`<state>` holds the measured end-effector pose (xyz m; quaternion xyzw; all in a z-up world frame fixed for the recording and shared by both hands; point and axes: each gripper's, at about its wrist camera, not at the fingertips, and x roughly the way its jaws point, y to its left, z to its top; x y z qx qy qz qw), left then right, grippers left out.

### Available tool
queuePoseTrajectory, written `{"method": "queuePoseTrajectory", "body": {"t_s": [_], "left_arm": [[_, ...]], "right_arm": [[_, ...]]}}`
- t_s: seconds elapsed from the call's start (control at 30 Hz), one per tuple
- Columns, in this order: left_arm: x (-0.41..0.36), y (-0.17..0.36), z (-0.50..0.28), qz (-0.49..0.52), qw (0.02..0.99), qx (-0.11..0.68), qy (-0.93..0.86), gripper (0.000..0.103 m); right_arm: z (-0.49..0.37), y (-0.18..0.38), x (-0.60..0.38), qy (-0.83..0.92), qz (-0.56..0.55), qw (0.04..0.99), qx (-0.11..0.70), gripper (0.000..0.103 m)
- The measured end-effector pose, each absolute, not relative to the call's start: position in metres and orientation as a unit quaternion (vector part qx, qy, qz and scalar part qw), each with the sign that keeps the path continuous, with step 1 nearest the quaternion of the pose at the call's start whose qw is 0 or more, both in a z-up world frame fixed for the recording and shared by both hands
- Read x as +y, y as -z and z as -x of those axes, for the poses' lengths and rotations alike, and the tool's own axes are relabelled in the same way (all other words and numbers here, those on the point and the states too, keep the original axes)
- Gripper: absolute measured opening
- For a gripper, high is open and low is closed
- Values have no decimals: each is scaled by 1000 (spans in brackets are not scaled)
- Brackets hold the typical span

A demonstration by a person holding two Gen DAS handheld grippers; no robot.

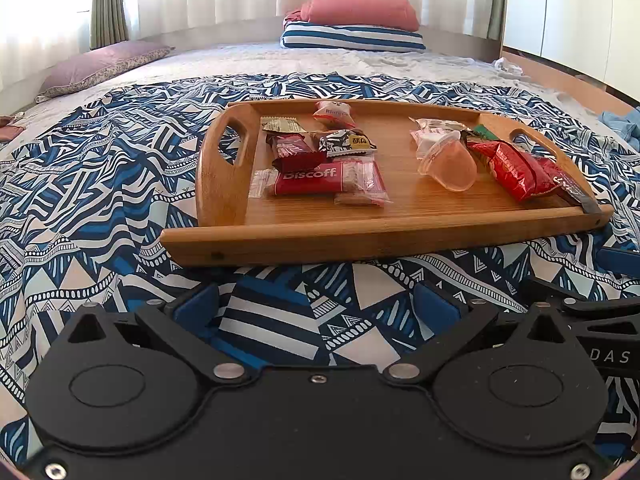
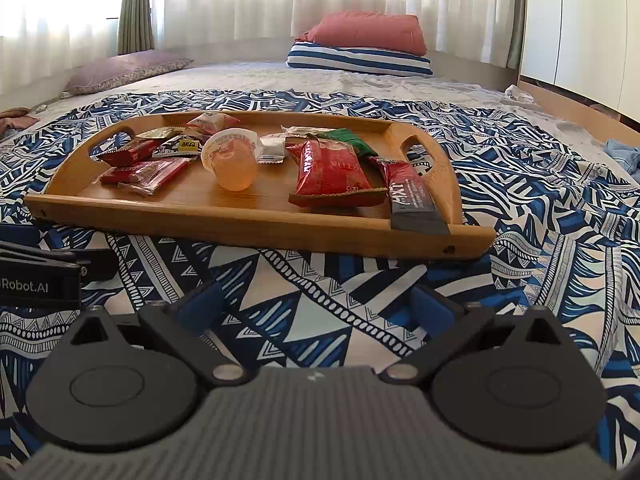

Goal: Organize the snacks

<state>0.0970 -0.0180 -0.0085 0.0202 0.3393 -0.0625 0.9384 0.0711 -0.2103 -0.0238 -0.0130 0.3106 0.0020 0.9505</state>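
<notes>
- The wooden serving tray with two cut-out handles (image 1: 224,184) lies on the blue and white patterned bedspread (image 1: 100,200), with its long side across the view, in front of both grippers.
- At the left end of the tray there is a heap of wrapped biscuits; the nearest is the red Biscoff biscuit packet (image 1: 308,180), whose long axis goes left to right, parallel to the near rim.
- In the middle lies the clear plastic jelly cup with pink filling (image 1: 450,166), tipped on its side, with bare wood around it.
- At the right end lie the red crinkled snack bag (image 2: 330,170) and the long red and grey stick sachet (image 2: 408,196); the long axis of the sachet points toward the near rim, and its grey end rests on that rim.
- The left gripper (image 1: 316,304) is near the bedspread, just before the near rim; its blue fingers (image 1: 196,306) are spread apart and hold nothing. The biscuit heap is straight ahead of it.
- The right gripper (image 2: 316,306) is beside it, also low, with the fingers released and empty. It seems the nearer one to the bag and the sachet.
</notes>
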Motion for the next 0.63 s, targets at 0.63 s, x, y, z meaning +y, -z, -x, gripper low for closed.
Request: {"method": "queuePoseTrajectory", "body": {"t_s": [0.63], "left_arm": [[-18,9,-97,-19,940,336,64,103]], "right_arm": [[-71,24,-210,-2,13,950,311,103]]}}
